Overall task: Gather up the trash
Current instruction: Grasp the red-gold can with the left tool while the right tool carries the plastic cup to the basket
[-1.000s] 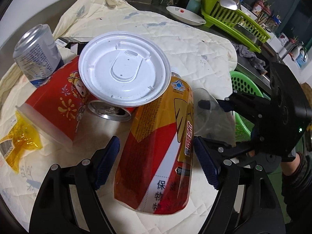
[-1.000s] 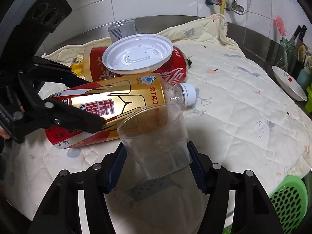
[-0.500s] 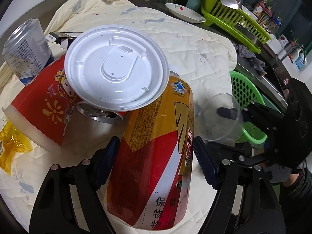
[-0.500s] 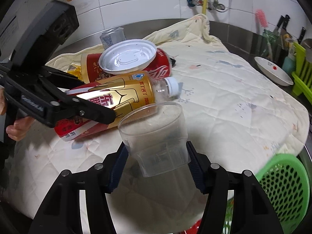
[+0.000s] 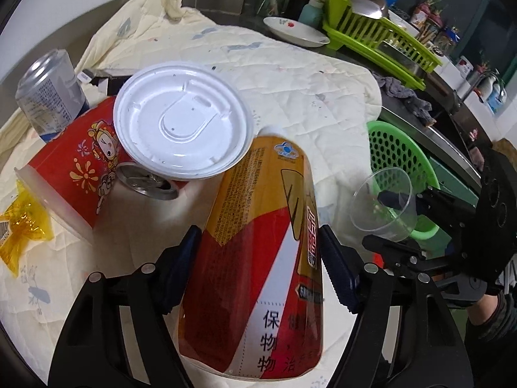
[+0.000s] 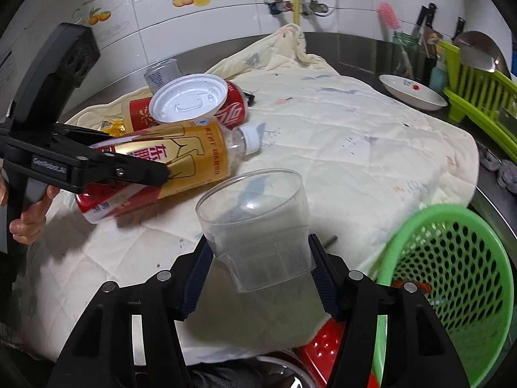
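Right now the left gripper (image 5: 258,271) has its two fingers on each side of the bottle (image 5: 258,258), and the jaws are closing in on it. The right pad looks like it touches the bottle's side; the left pad is very close, but I cannot tell if it presses yet. The bottle is gold and red with a white cap (image 6: 251,138). It lies on its side on the quilt (image 6: 355,161), with its cap end pointing away from the left gripper.

The right gripper (image 6: 258,271) pinches a clear cup (image 6: 255,226) by its lower part, one pad on each side. The cup is open end up and tilted a bit, held in the air near the edge of the quilt, just beside the green basket (image 6: 452,274). It is not over the basket's hole in the right wrist view.

Behind the bottle there is a pile. A red paper cup (image 5: 74,168) lies on its side. A red can (image 6: 232,110) lies next to it, and a white lid (image 5: 182,131) rests on top of both. A silver can (image 5: 48,97) stands behind them. A yellow wrapper (image 5: 22,229) lies by the paper cup's rim.

Far off on the counter sit a white dish (image 5: 295,32) and a green rack (image 5: 378,35)
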A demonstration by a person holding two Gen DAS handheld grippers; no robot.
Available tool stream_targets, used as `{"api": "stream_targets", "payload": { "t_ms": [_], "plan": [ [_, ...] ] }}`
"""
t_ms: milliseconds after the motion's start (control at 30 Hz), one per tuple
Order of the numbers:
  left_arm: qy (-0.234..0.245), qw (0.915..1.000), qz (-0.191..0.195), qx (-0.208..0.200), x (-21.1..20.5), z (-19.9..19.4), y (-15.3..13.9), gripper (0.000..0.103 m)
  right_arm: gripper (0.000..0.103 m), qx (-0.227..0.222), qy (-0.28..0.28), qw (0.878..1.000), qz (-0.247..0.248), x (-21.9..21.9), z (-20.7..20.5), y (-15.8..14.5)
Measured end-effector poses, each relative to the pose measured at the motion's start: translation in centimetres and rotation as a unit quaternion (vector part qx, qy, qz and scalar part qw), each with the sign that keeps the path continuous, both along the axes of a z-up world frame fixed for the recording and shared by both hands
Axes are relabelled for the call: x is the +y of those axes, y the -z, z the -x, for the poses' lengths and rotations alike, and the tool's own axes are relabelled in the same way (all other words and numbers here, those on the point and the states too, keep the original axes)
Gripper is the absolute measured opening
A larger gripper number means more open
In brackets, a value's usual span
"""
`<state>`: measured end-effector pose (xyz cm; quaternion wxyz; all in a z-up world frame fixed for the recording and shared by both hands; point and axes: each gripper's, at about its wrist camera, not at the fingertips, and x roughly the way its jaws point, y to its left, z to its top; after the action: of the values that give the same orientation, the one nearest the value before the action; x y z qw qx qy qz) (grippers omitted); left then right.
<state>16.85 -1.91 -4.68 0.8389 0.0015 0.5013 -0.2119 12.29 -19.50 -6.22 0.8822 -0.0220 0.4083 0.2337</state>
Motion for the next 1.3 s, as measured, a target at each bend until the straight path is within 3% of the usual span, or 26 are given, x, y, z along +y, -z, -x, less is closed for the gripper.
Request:
{"api": "stream_targets", "payload": {
  "t_ms": [567,1033,1100,1167,1300],
  "plan": [
    [0.007,0.9992,0.033,-0.024,-1.4,2.8,-1.4,0.071,0.057,-0.012,0.098,0.995,0.002,-6.5,2.7,-0.6],
    [0.068,0.9933,0.080,-0.049,-7.8,2.9,-4.2,0.071,0.057,0.025,0.237,0.971,0.012,-15.6,2.9,1.7],
    [0.080,0.9917,0.087,-0.052,-9.1,2.9,-4.5,0.071,0.059,0.032,0.252,0.967,0.014,-16.7,2.9,2.1],
    [0.091,0.9901,0.094,-0.052,-10.4,2.8,-4.7,0.071,0.071,0.035,0.263,0.964,0.012,-17.6,2.9,2.3],
    [0.112,0.9867,0.106,-0.052,-13.4,2.3,-5.2,0.071,0.073,0.034,0.282,0.959,0.013,-19.2,3.6,2.3]
  ]
}}
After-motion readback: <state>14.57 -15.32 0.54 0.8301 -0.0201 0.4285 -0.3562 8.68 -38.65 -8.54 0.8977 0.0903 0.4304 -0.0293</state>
